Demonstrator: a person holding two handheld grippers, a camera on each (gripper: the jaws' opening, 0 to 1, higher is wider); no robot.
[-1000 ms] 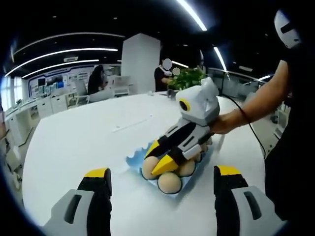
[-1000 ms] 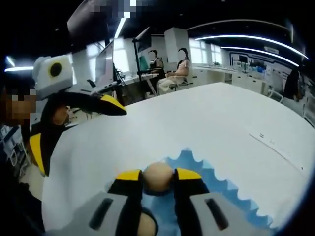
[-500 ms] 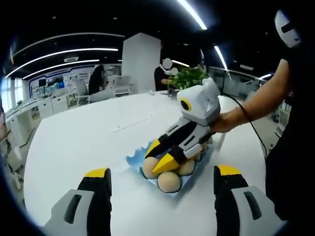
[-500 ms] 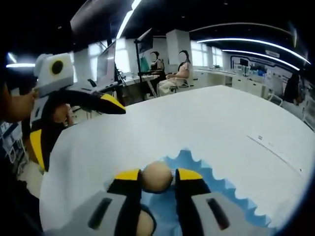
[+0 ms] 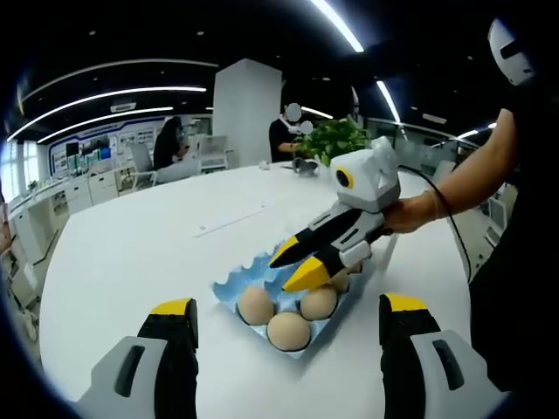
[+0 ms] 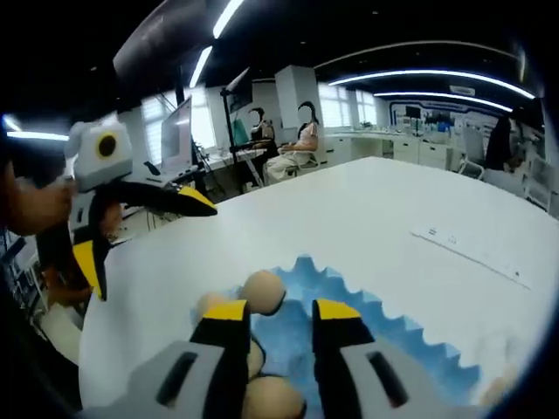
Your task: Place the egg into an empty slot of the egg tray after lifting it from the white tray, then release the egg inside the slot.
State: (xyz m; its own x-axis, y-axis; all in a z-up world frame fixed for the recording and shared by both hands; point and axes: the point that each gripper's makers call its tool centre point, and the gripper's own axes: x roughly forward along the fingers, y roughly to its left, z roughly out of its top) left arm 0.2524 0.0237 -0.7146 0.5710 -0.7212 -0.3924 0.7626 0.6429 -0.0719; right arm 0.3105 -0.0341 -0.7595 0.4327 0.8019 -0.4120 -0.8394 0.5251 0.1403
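my right tongs (image 6: 272, 311) hang spread and empty just above the blue egg tray (image 6: 410, 336), and my left tongs (image 5: 284, 314) are spread wide over the white tabletop (image 5: 131, 253), holding nothing. the egg (image 6: 263, 291) sits in a slot at the tray's far edge, just beyond my right tips. the risk i see: pulling back low, a tip could clip that egg or its neighbours and roll one out.

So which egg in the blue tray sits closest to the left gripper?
The front egg, at the blue tray's near edge; the other eggs sit behind it.
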